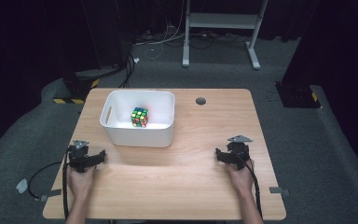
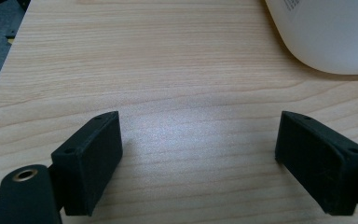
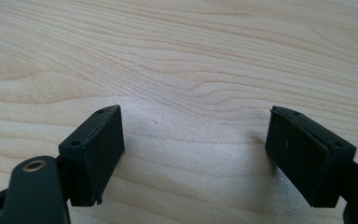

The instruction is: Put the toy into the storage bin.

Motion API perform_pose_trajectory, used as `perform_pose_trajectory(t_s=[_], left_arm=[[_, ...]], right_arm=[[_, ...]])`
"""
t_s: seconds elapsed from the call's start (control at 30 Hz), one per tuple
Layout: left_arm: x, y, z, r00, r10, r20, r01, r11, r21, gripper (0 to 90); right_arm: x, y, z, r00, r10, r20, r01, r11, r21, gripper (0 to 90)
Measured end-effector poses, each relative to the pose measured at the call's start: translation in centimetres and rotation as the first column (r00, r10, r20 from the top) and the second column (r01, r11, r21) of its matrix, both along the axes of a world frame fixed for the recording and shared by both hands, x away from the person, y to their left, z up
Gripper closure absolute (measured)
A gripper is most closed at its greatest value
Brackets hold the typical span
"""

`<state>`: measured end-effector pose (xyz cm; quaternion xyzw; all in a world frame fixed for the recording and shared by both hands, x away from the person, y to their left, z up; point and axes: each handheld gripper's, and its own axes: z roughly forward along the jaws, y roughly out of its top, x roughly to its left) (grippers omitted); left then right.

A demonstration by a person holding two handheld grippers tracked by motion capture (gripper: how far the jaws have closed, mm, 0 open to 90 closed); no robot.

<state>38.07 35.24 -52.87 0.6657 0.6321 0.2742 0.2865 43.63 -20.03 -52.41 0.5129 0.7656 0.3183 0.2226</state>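
A multicoloured puzzle cube (image 1: 139,117) sits inside a white plastic bin (image 1: 135,136) on the far left part of the wooden table (image 1: 182,186). My left gripper (image 1: 87,155) rests low over the table in front of the bin's left corner, with its jaws apart. In the left gripper view the left gripper (image 2: 200,158) has only bare wood between its pads, and the bin's rounded corner (image 2: 331,37) shows at the upper right. My right gripper (image 1: 233,154) rests near the table's right side. In the right gripper view the right gripper (image 3: 196,154) is open over bare wood.
A round dark cable hole (image 1: 200,101) lies in the table near its far edge. Beyond the table stand a white desk frame (image 1: 219,21), cables on the grey carpet and black stands at both sides. Cables trail from both grippers over the near edge.
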Motion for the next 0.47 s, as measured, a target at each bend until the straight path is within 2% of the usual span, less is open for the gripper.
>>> perform_pose_trajectory(t_s=[0.47], left_arm=[[-0.03, -0.02, 0.01, 1.0000, 0.003, 0.000, -0.003, 1.0000, -0.001, 15.0]], right_arm=[[0.00, 0.00, 0.00, 1.0000, 0.000, 0.000, 0.000, 1.0000, 0.000, 19.4]])
